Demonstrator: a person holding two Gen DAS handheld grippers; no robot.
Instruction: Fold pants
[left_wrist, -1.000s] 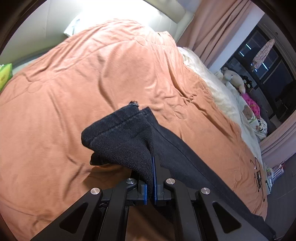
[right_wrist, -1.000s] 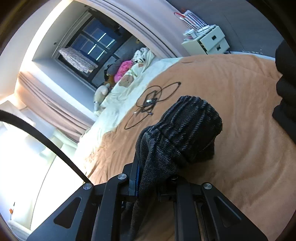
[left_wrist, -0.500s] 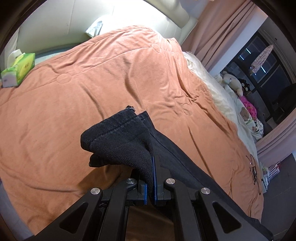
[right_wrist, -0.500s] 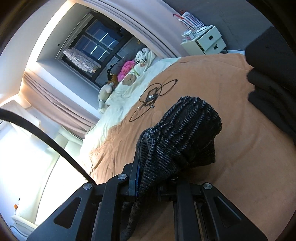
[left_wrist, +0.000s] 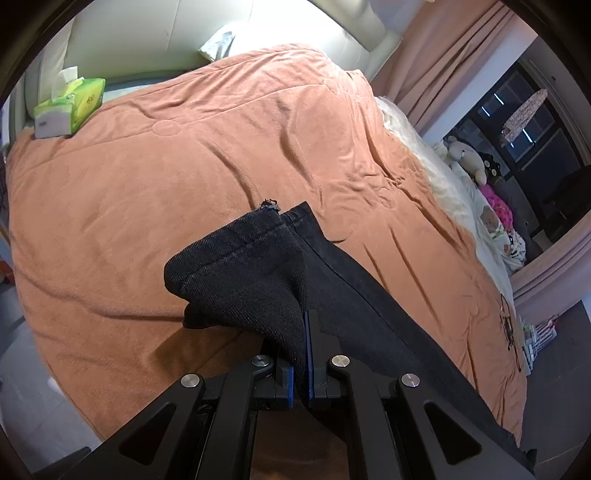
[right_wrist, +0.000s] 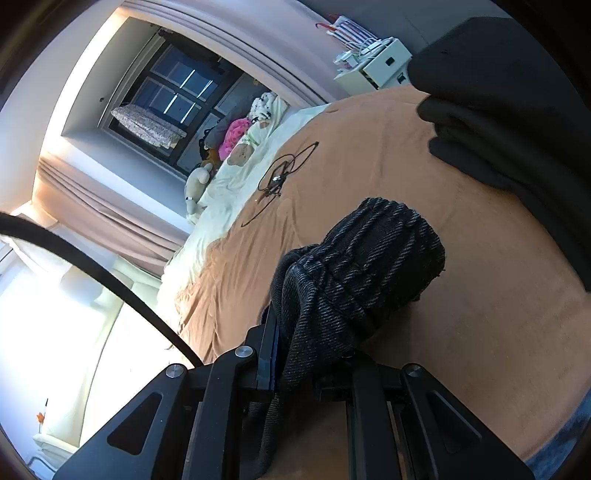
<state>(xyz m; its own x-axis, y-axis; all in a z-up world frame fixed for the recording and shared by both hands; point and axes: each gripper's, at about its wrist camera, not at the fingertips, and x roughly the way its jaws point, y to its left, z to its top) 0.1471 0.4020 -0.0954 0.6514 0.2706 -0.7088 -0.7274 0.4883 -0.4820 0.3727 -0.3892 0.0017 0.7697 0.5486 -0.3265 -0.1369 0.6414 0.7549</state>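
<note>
Only left view shows tissue pack (left_wrist: 70, 107), right view cable (right_wrist: 280, 177)

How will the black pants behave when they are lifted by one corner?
Probably floppy: the pants sag over the left hand-held gripper and bunch in folds at the right hand-held gripper. The thick weave suggests some weight. Slipping seems unlikely.

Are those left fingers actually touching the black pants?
Touching. The left wrist view shows the left gripper with fingers pinched shut on a fold of the black pants.
</note>
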